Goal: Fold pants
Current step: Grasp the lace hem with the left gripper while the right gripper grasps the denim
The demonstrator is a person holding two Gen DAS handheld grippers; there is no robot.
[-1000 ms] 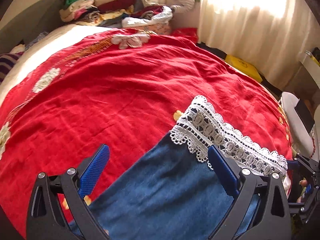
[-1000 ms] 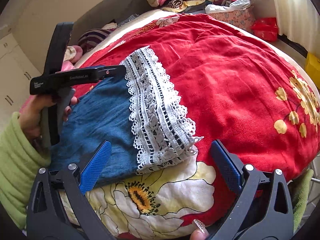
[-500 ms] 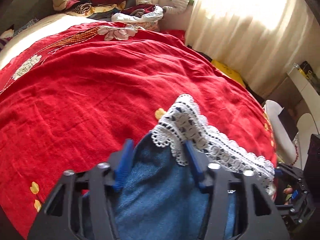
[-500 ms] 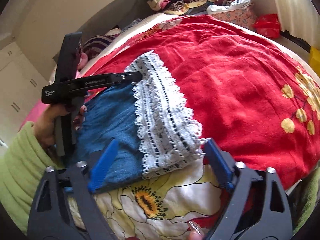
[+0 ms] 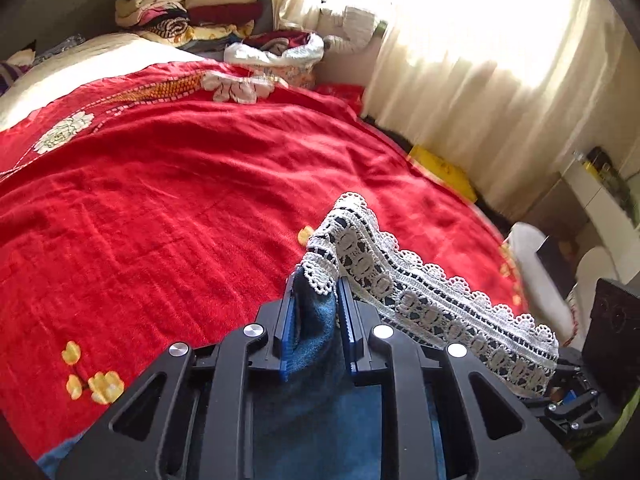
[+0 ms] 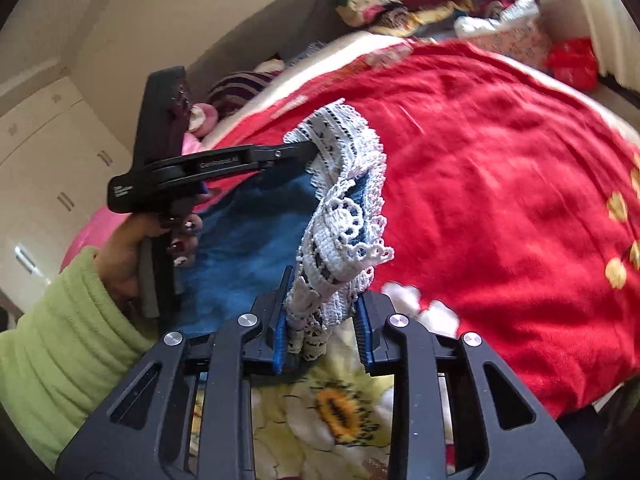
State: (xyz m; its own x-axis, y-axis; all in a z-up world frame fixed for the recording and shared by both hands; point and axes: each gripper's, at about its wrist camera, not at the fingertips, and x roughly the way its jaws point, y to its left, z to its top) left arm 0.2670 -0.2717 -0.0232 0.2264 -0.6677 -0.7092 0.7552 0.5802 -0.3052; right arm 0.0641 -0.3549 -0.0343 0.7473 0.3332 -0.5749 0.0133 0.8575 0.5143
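Denim pants (image 5: 320,420) with a white lace hem (image 5: 420,292) lie at the lower centre of both views on a bed spread with a red blanket (image 5: 160,208), the hem end raised off the cover. The left tool (image 5: 316,320) is closing on the corner of the leg, blue denim and a scallop of lace bunched between its pads, which look pressed against the cloth. The right tool (image 6: 322,332) is closing too, on the opposite corner of the hem, a wad of lace (image 6: 340,240) gathered between its blue pads; the left pad touches the cloth, but whether the right one bears on it cannot be told. In the right wrist view a hand (image 6: 132,256) in a green sleeve (image 6: 52,344) holds the left tool at centre left. To do this step well, both grips should seat on denim as well as lace, since the open lace alone would probably stretch or slip. Lifting both corners together, with the hem kept taut between them, should carry the leg over evenly and avoid a skewed fold.
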